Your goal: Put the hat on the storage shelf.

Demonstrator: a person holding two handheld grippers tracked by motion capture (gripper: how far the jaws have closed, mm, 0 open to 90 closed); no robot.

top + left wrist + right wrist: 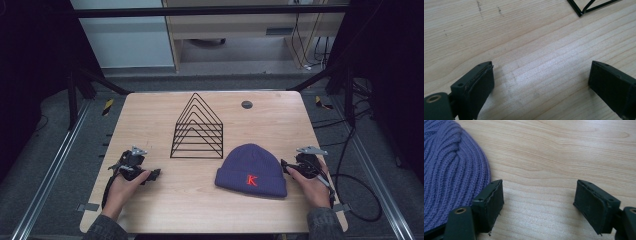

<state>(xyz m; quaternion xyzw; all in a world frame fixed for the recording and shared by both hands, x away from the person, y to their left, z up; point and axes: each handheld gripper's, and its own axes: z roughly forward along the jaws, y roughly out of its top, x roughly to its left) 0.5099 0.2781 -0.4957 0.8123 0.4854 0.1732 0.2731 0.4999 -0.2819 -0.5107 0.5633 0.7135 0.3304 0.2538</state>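
Pale wood-grain table [150, 210] inside a dark frame, with grey floor and cabinets beyond. Holds the left gripper [156, 174] low over bare wood at the left side, jaws wide apart with nothing between them; confirms as much in the left gripper view [541, 72], with a corner of the wire rack [580, 11] at the top edge. Best to keep that hand parked or ready to steady fabric, well away from the wire rack [197, 137] at centre, since knit probably snags on thin wire. Looks like a reach for the beanie [251, 170], lying flat in front of and to the right of the rack, near the table's front edge. Brings the right gripper [286, 167] just beside its right edge, jaws apart and not yet closed on anything; shows in the right gripper view [539, 192] one jaw at the edge of the knit [449, 165] and bare wood in the gap. Should slide one jaw under the cuff [250, 185] and pinch a full fold, not a single loose rib, then lift slowly. Appears as a soft, purple-blue ribbed cap, domed at the top, folded cuff toward the person, with a red letter K [252, 180] stitched on the cuff; likely limp and floppy once raised.
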